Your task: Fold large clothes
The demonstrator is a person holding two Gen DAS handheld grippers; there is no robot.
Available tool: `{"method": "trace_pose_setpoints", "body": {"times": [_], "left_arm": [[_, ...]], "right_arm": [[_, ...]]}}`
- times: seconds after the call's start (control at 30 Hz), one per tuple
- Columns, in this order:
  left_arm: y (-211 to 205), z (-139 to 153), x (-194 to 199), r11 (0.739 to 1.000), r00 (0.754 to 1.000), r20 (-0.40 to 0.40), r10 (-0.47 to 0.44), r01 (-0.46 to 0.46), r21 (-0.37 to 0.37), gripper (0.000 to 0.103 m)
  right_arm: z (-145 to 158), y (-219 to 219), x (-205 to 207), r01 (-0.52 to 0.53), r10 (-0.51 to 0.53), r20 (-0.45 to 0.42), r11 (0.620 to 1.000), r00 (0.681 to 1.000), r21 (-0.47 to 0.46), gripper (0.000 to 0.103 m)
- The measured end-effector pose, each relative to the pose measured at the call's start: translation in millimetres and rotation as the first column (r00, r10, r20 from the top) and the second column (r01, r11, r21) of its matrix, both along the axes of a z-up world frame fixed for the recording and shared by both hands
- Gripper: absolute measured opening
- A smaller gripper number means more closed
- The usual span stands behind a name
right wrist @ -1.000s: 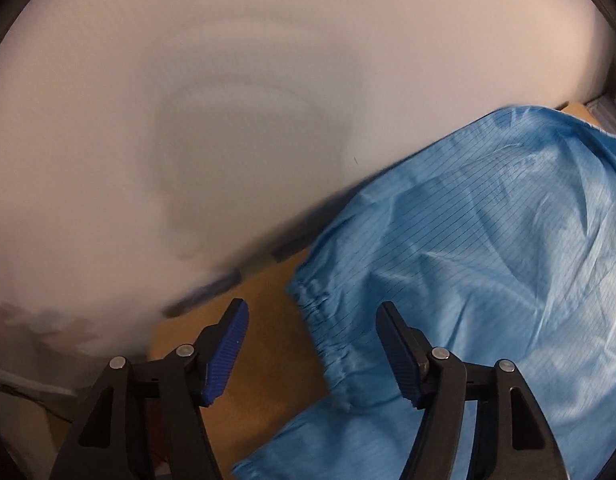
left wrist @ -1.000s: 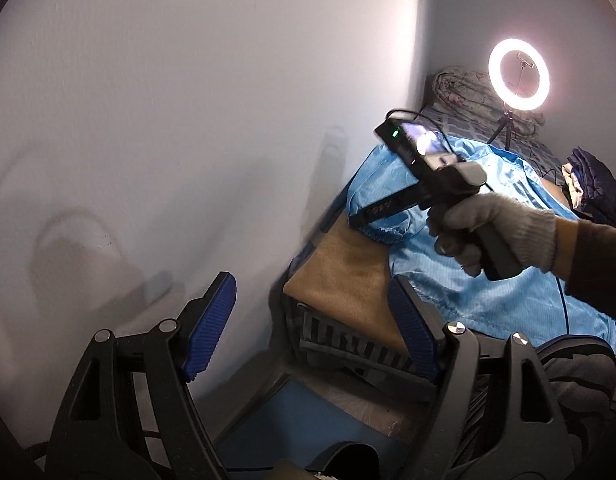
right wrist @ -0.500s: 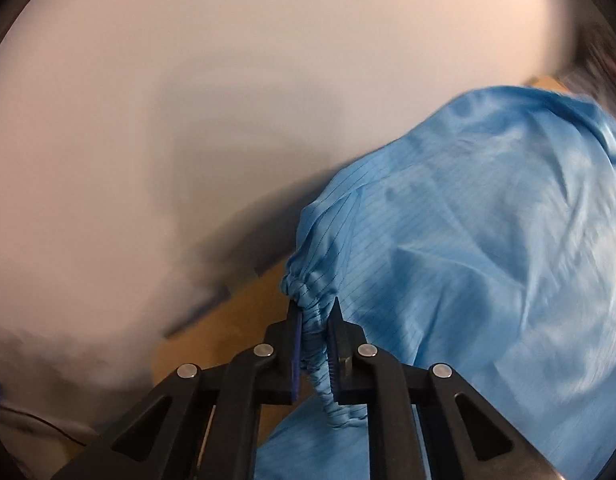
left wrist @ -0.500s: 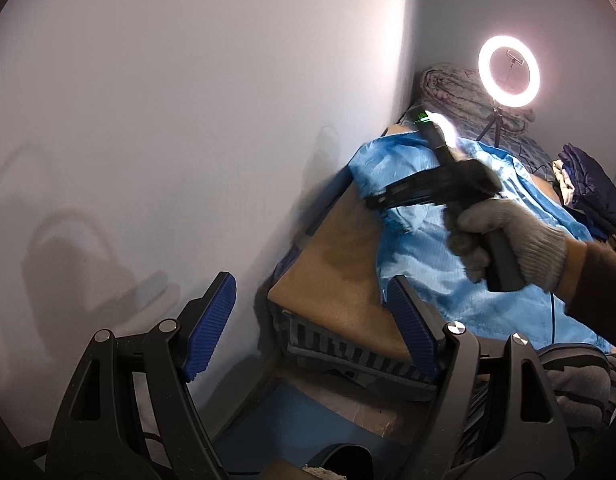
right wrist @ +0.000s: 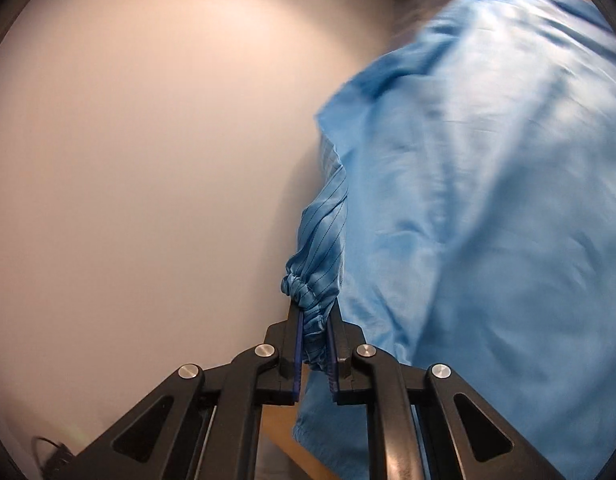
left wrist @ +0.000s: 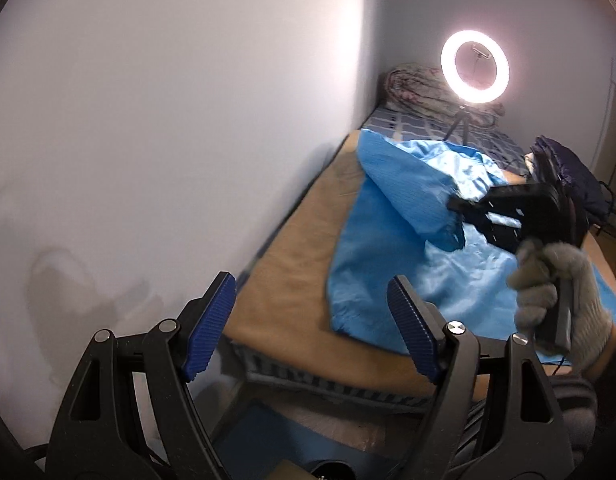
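Far left of the blue garment (left wrist: 391,248), in the left wrist view: bare white wall (left wrist: 168,100), shadowed low down. Nearer the garment, the left claw (left wrist: 313,330), released, both blue pads (left wrist: 210,326) standing wide with nothing between them, hovering off the near corner of the bed (left wrist: 292,280); garment's near hem just beyond and to the right of the right pad, untouched. Tan bed cover bare to the left of the garment, running along the wall. Garment itself spread flat over the bed's middle, lengthwise away from the camera, one sleeve (left wrist: 411,200) lifted off it and drawn across toward the right. At the sleeve's end, the right claw (left wrist: 457,204), clenched on the gathered cuff, carried by a hand in a grey knit glove (left wrist: 555,300) right of the garment. Beyond the garment's far end: a lit ring light (left wrist: 475,66) on a small tripod, a rolled quilt (left wrist: 419,88) behind it against the corner. Far right of the garment, a dark bundle of cloth (left wrist: 567,176) at the bed's edge. In the right wrist view, wall on the left, then the right claw (right wrist: 313,344) pinching the elastic cuff (right wrist: 308,292) between its pads, sleeve rising from the grip, the rest of the garment (right wrist: 487,200) blurred and filling everything right of the cuff.
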State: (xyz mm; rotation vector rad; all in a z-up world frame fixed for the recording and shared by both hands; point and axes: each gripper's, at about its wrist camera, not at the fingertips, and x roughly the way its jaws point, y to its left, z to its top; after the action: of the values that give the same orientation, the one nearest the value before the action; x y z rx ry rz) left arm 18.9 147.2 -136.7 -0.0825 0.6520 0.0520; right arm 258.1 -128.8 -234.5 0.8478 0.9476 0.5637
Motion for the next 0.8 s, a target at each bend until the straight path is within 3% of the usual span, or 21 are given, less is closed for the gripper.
{"method": "trace_pose_setpoints", "body": {"times": [0.13, 0.23, 0.37, 0.43, 0.53, 0.67, 0.8], "left_arm": [[-11, -1, 4, 0.999, 0.999, 0.008, -0.045, 0.045, 0.019, 0.081], [-19, -2, 12, 0.996, 0.997, 0.004, -0.082, 0.082, 0.021, 0.081], [-28, -7, 31, 0.991, 0.991, -0.007, -0.136, 0.136, -0.013, 0.081], [-35, -10, 44, 0.990, 0.990, -0.021, -0.140, 0.140, -0.022, 0.081], [-35, -9, 54, 0.991, 0.991, -0.019, -0.131, 0.130, -0.027, 0.081], [-25, 0, 53, 0.996, 0.996, 0.014, -0.092, 0.092, -0.008, 0.081], [-4, 4, 51, 0.999, 0.999, 0.019, -0.039, 0.039, -0.006, 0.081]], "right_arm": [[-14, -63, -40, 0.209, -0.197, -0.100, 0.968, 0.975, 0.137, 0.008], [-22, -82, -62, 0.289, -0.277, -0.127, 0.954, 0.952, 0.082, 0.008], [-37, -84, -71, 0.281, -0.282, -0.180, 0.959, 0.943, -0.029, 0.008], [-47, -65, -63, 0.258, -0.260, -0.226, 0.965, 0.939, -0.039, 0.008], [-57, -48, -56, 0.178, -0.166, -0.246, 0.984, 0.955, 0.030, 0.008], [-26, -5, -54, 0.000, 0.009, -0.117, 0.997, 0.993, 0.072, 0.008], [6, 35, -59, -0.222, 0.222, 0.010, 0.975, 0.975, 0.032, 0.008]]}}
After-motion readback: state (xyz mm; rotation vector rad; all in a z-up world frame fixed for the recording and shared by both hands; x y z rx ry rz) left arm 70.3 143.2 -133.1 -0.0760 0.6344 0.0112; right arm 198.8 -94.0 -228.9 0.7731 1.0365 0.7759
